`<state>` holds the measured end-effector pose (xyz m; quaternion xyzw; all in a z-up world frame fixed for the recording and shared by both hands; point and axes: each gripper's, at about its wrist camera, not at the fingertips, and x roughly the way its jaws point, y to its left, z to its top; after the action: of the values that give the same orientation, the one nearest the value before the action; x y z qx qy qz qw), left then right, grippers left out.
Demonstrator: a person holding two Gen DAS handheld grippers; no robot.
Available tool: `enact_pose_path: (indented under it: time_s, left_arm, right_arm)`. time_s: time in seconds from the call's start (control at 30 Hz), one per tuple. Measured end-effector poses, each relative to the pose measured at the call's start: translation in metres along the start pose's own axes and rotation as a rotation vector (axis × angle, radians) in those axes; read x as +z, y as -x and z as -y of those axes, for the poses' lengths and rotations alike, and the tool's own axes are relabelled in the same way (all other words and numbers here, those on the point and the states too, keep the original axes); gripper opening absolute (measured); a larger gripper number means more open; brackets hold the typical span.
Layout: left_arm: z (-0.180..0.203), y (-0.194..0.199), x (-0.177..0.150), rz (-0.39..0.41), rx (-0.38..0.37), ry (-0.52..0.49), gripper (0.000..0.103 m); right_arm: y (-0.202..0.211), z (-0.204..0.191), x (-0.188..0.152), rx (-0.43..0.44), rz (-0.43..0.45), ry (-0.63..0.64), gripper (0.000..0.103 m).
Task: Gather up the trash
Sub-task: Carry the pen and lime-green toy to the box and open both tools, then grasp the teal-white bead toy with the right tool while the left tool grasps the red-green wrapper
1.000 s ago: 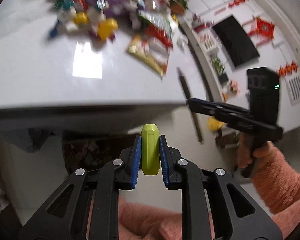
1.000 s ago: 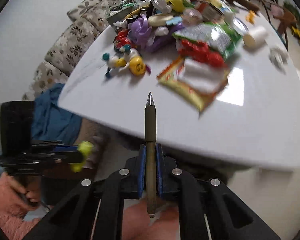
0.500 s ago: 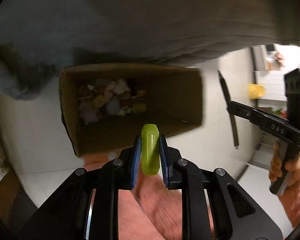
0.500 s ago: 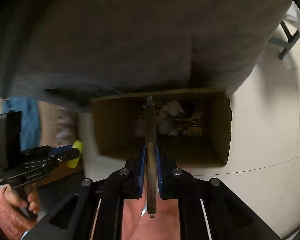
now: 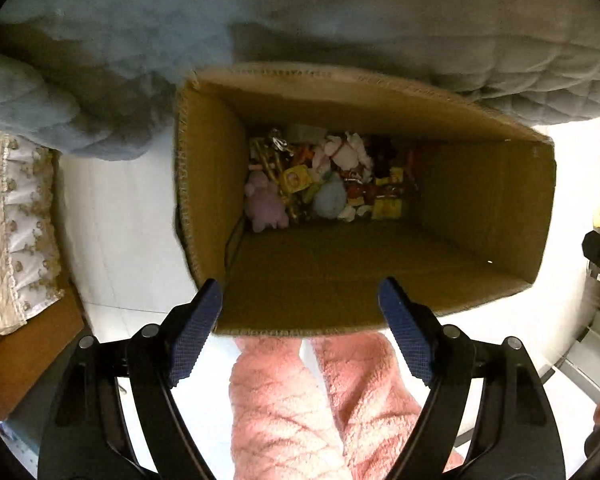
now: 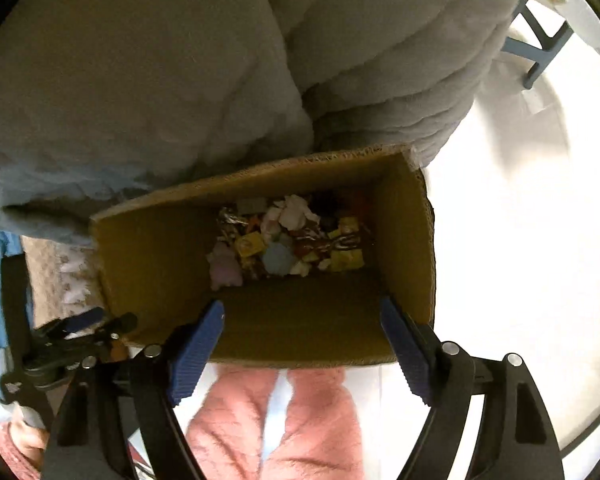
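Observation:
An open cardboard box (image 5: 480,208) stands on the white floor below me; it also shows in the right wrist view (image 6: 152,264). Its bottom holds a heap of trash (image 5: 324,180): wrappers, small plush toys and yellow packets, seen too in the right wrist view (image 6: 288,240). My left gripper (image 5: 300,320) hangs over the box's near edge, jaws wide open and empty. My right gripper (image 6: 302,332) is also over the near edge, open and empty. The left gripper shows at the lower left of the right wrist view (image 6: 80,332).
A grey quilted cloth (image 5: 340,12) hangs over the far side of the box. The person's pink fleece legs (image 5: 300,408) stand just before the box. A beige quilted cushion (image 5: 12,232) is at the left, a blue chair leg (image 6: 540,56) at the right.
Both grippers swung down from the table to above the box and opened. The green piece has left the left gripper and the pen has left the right gripper.

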<state>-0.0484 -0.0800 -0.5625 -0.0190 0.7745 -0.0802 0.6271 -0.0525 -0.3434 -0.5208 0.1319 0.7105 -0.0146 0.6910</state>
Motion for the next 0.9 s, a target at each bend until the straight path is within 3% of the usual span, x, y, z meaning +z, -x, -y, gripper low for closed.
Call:
enact_pose_path:
  time_s: [0.13, 0.33, 0.5, 0.63, 0.73, 0.9]
  left_arm:
    - [0.011, 0.047, -0.006, 0.052, -0.013, 0.005, 0.079]
    - [0.026, 0.162, -0.026, 0.172, -0.016, -0.077, 0.079]
    - [0.017, 0.234, -0.043, 0.262, -0.023, -0.11, 0.085]
    - [-0.018, 0.27, -0.052, 0.329, -0.002, -0.056, 0.086]
    - [-0.048, 0.285, -0.053, 0.362, -0.008, 0.006, 0.086]
    - [-0.093, 0.293, -0.057, 0.387, -0.02, 0.09, 0.086]
  right_arm:
    - [0.067, -0.022, -0.005, 0.083, 0.072, 0.019, 0.079]
    - [0.18, -0.076, -0.011, 0.166, 0.223, 0.163, 0.079]
    - [0.262, -0.143, 0.005, 0.268, 0.408, 0.311, 0.082]
    - [0.283, -0.22, 0.04, 0.229, 0.501, 0.476, 0.09]
    - [0.278, -0.276, 0.09, 0.198, 0.5, 0.502, 0.089]
    - [0.252, -0.335, 0.158, 0.088, 0.433, 0.563, 0.073]
